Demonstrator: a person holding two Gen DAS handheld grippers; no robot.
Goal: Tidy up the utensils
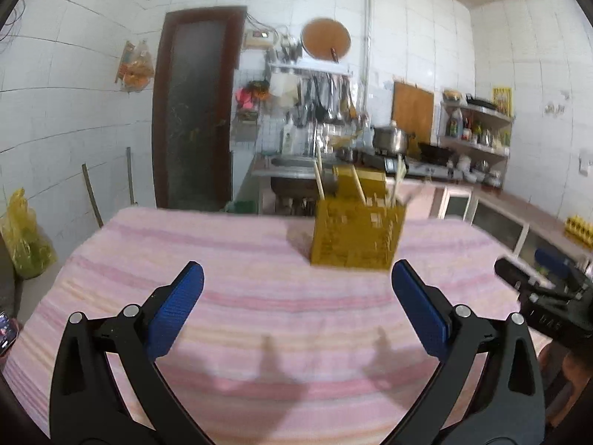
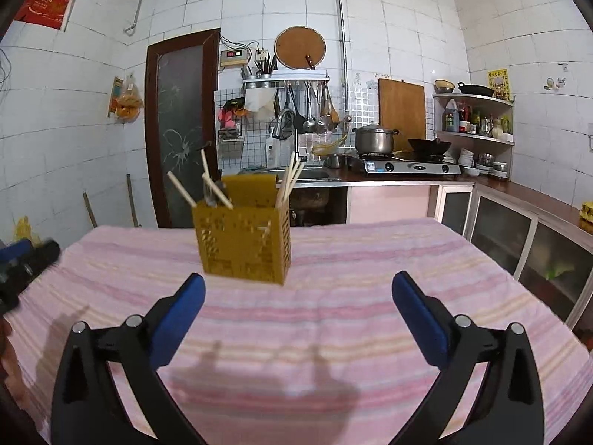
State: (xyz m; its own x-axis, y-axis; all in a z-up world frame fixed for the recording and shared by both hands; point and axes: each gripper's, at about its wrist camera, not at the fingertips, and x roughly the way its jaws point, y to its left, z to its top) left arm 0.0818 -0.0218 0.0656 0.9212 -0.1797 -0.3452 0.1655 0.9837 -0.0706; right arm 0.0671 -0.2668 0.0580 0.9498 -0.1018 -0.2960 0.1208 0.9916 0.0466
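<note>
A yellow perforated utensil holder [image 1: 357, 235] stands upright on the pink striped cloth [image 1: 259, 296], with several pale chopsticks [image 1: 318, 180] sticking out of its top. It also shows in the right wrist view [image 2: 244, 246], with chopsticks [image 2: 181, 189] leaning left and right. My left gripper [image 1: 296, 278] is open and empty, above the cloth in front of the holder. My right gripper [image 2: 298, 289] is open and empty, also short of the holder. The right gripper's body shows at the right edge of the left wrist view [image 1: 545, 293]; the left gripper's body shows at the left edge of the right wrist view [image 2: 26, 263].
The table's pink striped cloth [image 2: 370, 296] ends at a far edge behind the holder. Beyond are a dark door [image 2: 181, 126], a sink counter with a stove and steel pot [image 2: 374, 141], hanging ladles, and cabinets [image 2: 519, 237] along the right.
</note>
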